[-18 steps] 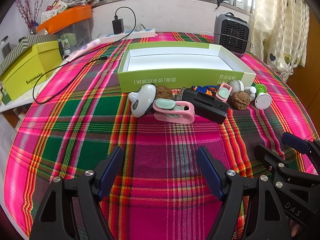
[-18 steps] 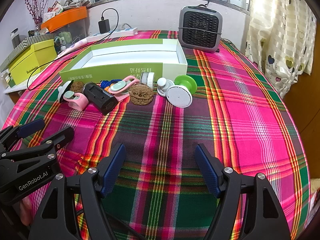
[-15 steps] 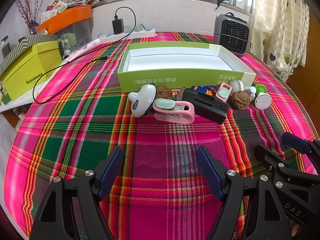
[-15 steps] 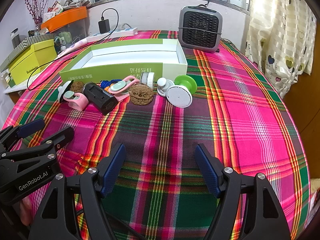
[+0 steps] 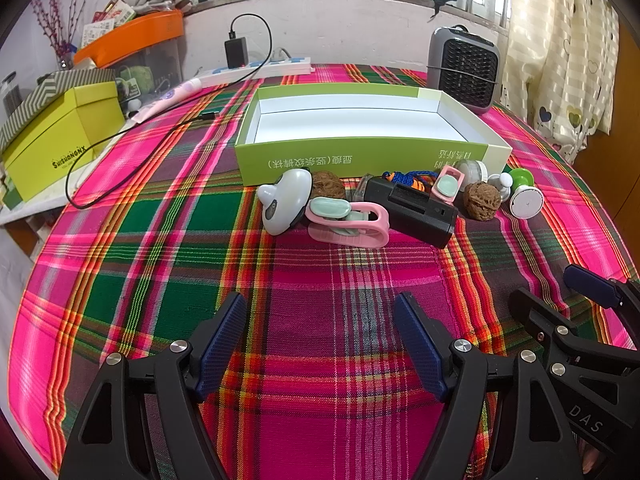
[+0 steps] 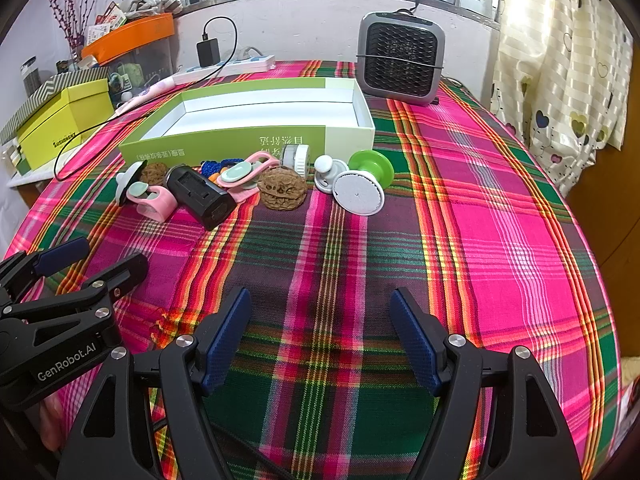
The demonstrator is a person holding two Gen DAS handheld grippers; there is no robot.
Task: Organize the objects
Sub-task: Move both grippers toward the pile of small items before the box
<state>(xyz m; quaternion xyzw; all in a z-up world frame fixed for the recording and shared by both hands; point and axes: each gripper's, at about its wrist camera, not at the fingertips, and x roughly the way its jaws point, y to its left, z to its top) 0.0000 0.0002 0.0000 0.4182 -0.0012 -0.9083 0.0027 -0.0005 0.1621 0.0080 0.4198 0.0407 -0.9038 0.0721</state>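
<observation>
Nothing had moved since a moment before — the left gripper (image 5: 320,336) and right gripper (image 6: 320,332) stayed spread apart and empty, so no item had reached the green box (image 5: 360,156).

Black hand-held gripper (image 5: 320,320), blue pads (image 5: 222,340)

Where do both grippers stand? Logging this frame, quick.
Left gripper: open, holding nothing, above the cloth.
Right gripper: open, holding nothing, above the cloth.
</observation>
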